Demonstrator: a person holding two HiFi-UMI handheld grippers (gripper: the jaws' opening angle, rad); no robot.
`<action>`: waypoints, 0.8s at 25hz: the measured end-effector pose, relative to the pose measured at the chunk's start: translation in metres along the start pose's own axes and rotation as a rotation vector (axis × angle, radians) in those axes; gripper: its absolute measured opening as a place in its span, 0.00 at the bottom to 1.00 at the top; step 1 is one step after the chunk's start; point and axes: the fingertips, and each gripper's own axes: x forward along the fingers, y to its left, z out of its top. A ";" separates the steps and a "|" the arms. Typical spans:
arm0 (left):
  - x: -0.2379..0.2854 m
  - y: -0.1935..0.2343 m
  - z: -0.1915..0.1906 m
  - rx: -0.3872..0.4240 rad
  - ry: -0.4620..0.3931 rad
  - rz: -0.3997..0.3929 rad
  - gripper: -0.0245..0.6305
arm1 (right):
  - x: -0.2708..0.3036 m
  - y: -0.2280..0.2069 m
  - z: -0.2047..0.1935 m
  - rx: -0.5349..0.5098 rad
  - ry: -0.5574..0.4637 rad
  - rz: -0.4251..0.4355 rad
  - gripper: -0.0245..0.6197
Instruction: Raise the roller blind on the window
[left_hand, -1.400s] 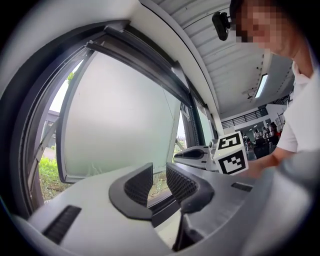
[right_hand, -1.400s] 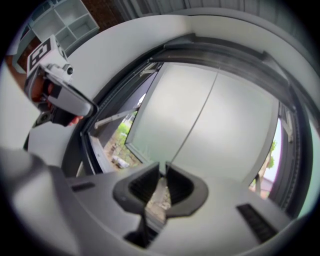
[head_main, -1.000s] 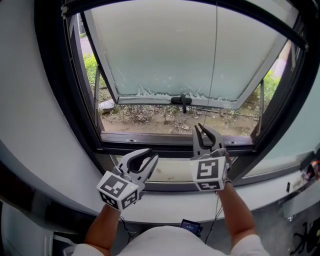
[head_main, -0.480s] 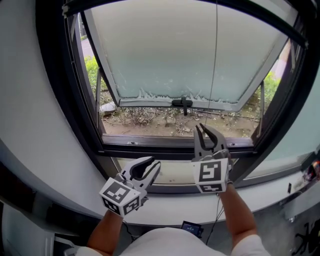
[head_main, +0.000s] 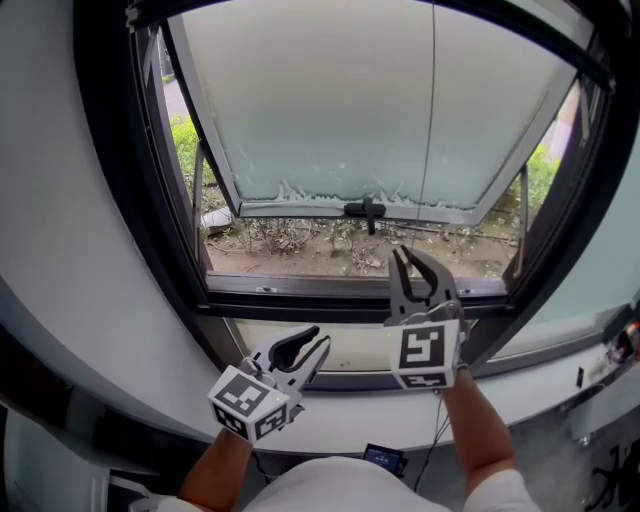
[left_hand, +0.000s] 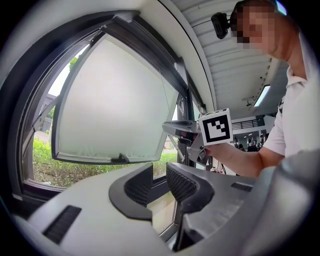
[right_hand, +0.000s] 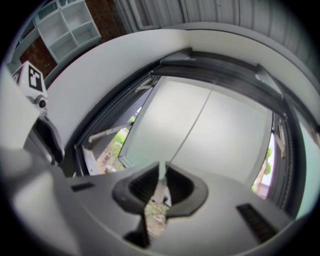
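Your right gripper was clamped on the blind's pull cord near the window's bottom edge; your left gripper stood part-open, empty. You seemed to be at the pulling step, and the next move called for a steady downward draw.

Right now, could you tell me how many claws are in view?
2: the left claw, open, low by the sill; the right claw, higher, shut on the blind cord.
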 end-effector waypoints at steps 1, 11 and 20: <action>0.000 0.000 0.000 -0.001 0.000 -0.001 0.19 | 0.000 0.000 0.002 0.000 -0.004 -0.001 0.12; -0.002 0.001 -0.006 -0.004 0.015 -0.001 0.19 | 0.002 -0.010 0.018 0.022 -0.033 -0.020 0.12; -0.004 0.002 -0.009 -0.012 0.018 -0.008 0.19 | 0.003 -0.023 0.036 0.023 -0.070 -0.054 0.12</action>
